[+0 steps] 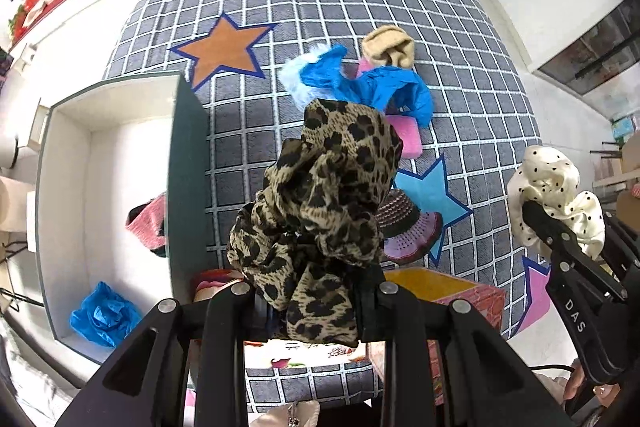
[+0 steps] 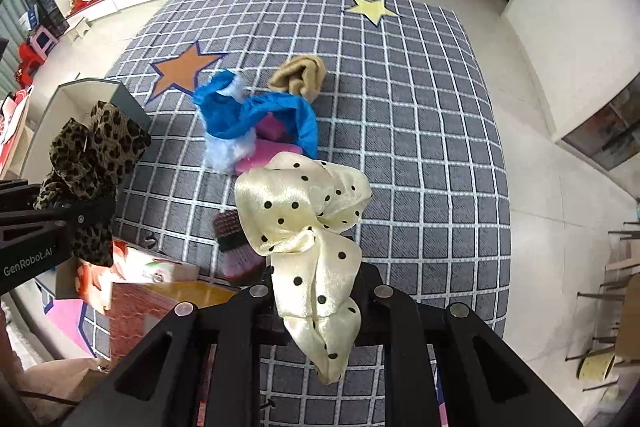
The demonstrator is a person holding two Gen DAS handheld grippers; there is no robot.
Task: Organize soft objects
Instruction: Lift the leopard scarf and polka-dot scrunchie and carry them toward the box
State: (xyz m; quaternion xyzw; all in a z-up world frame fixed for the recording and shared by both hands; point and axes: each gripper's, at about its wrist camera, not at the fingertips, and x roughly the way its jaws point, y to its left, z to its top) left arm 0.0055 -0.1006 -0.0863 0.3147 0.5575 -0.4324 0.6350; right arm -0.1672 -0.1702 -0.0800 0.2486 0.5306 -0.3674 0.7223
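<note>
Left gripper (image 1: 308,291) clamps a leopard scrunchie (image 1: 320,195), right gripper (image 2: 316,291) a polka-dot scrunchie (image 2: 308,219), above a grey checked star rug (image 2: 420,115) on pale tiles (image 2: 560,211).

Both hand-held grippers are matte black with angular cut-out fingers and round silver screws; left hand-held gripper (image 2: 86,215) reads "GenRobot.AI", right hand-held gripper (image 1: 534,211) "DAS".

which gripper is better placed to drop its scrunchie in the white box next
Left, probably. The left gripper holds the leopard scrunchie right beside the white box, which sits on its side of the rug. The right gripper, clamping the cream polka-dot scrunchie, is farther off.
</note>
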